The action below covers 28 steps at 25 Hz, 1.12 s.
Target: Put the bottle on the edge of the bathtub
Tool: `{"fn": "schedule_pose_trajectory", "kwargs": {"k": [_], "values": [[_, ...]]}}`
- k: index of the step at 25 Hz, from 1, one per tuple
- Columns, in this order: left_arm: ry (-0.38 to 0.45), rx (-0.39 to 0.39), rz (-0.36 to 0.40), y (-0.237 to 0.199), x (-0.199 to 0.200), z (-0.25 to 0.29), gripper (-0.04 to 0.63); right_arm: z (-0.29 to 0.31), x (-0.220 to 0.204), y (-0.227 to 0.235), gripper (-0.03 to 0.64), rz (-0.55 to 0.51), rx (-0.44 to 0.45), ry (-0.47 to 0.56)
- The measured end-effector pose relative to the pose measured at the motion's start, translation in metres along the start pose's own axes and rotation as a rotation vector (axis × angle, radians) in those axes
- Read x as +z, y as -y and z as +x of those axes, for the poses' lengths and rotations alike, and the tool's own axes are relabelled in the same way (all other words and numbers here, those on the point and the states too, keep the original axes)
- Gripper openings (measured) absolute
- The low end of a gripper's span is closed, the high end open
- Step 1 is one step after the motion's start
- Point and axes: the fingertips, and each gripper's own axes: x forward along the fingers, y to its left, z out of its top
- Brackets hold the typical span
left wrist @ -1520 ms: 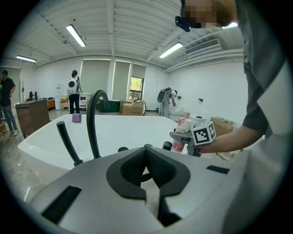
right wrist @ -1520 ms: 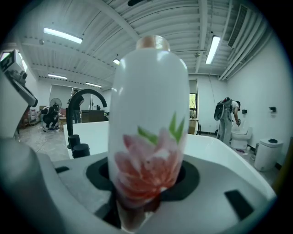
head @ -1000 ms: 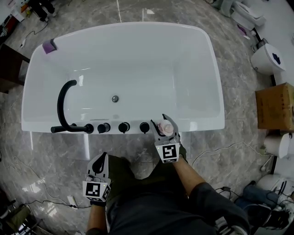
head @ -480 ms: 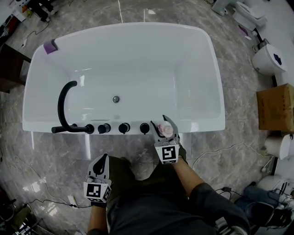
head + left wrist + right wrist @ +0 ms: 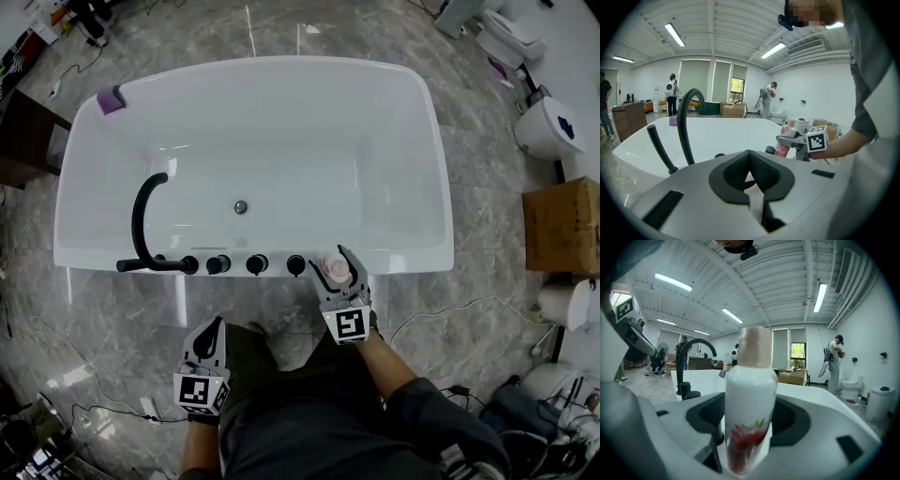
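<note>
A white bottle (image 5: pixel 332 268) with a pink flower print and a tan cap stands upright on the near rim of the white bathtub (image 5: pixel 403 262), just right of the black knobs (image 5: pixel 234 265). My right gripper (image 5: pixel 336 270) is open, with one jaw on either side of the bottle (image 5: pixel 750 399) and a gap showing on both sides. My left gripper (image 5: pixel 212 328) hangs shut and empty near the person's lap, short of the tub. In the left gripper view, the pink bottle (image 5: pixel 784 144) shows far right on the rim.
A curved black faucet (image 5: pixel 141 220) rises at the rim's left end. A purple block (image 5: pixel 111 100) sits on the far left corner. A cardboard box (image 5: pixel 564 225) and white toilets (image 5: pixel 553 122) stand right of the tub. Cables lie on the marble floor.
The right gripper's jaws have opened off the bottle and drawn back a little, so the bottle looks smaller and stands free. The left gripper has barely moved.
</note>
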Motion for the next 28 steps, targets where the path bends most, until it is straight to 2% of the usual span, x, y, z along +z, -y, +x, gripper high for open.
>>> {"fn": "schedule_pose_trajectory", "kwargs": {"k": [10, 23, 28], "values": [[0.026, -0.026, -0.002, 0.017, 0.06, -0.028, 0.0, -0.038, 0.056, 0.01, 0.263, 0.003, -0.008, -0.037], [0.081, -0.103, 0.009, 0.057, 0.151, -0.042, 0.0, -0.096, 0.161, 0.035, 0.262, -0.011, -0.029, -0.052], [0.092, -0.132, 0.019, 0.076, 0.186, -0.055, 0.0, -0.128, 0.205, 0.048, 0.229, -0.015, -0.058, -0.061]]}}
